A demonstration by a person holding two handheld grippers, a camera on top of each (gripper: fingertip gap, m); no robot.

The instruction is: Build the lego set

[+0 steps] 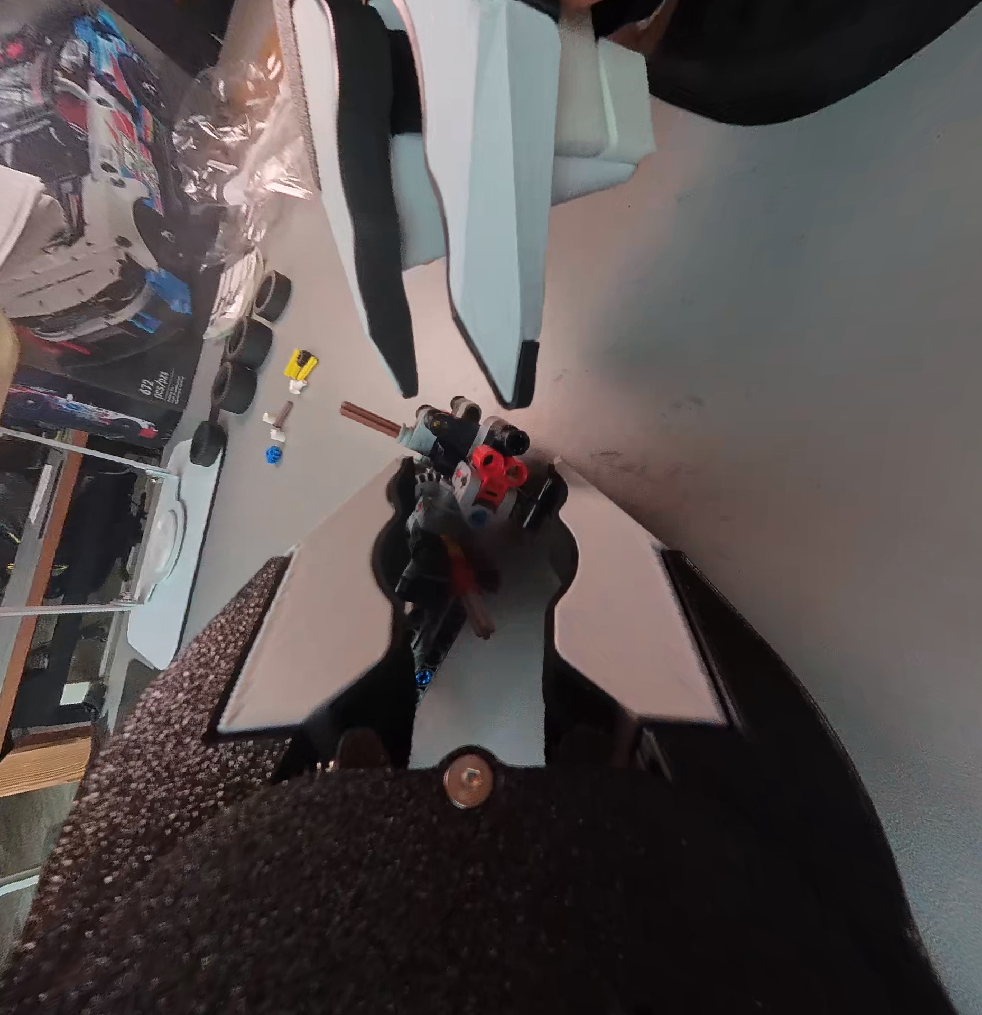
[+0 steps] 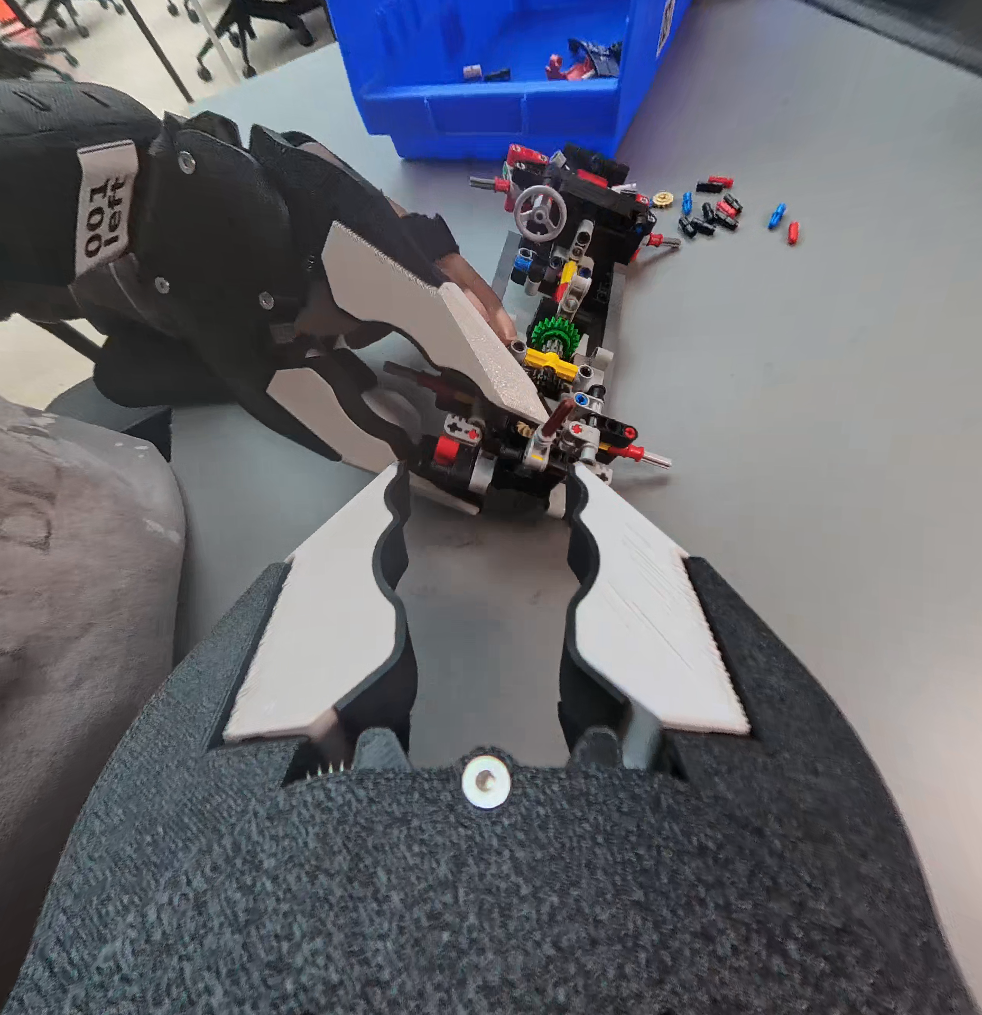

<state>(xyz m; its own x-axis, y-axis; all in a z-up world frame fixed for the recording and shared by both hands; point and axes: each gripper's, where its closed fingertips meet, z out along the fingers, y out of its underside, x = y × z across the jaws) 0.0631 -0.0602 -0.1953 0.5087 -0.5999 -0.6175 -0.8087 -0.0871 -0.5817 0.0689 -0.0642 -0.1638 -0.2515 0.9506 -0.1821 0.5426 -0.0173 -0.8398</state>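
The partly built Lego chassis [image 2: 574, 258] lies along the grey table [image 2: 807, 439], with a grey steering wheel [image 2: 539, 213], a green gear [image 2: 554, 334] and a yellow beam. My left gripper [image 1: 478, 472] is shut across its near end [image 1: 494, 467], one finger on each side; it also shows in the right wrist view [image 2: 456, 434], coming in from the left. A brown axle [image 1: 368, 420] sticks out of that end. My right gripper [image 2: 486, 475] is open and empty, its tips flanking the near end of the chassis without gripping it. In the left wrist view it [image 1: 461, 395] points at the chassis from above.
A blue bin [image 2: 478, 110] holding a few parts stands behind the chassis. Loose red, blue and black pins [image 2: 719, 211] lie to its right. The set's box [image 1: 93, 219], a plastic bag [image 1: 241, 126], several black tyres [image 1: 247, 340] and small parts [image 1: 301, 365] sit to the left. Grey cloth [image 2: 66, 549] lies at the near left. Less than 4 cm separates the two grippers' tips.
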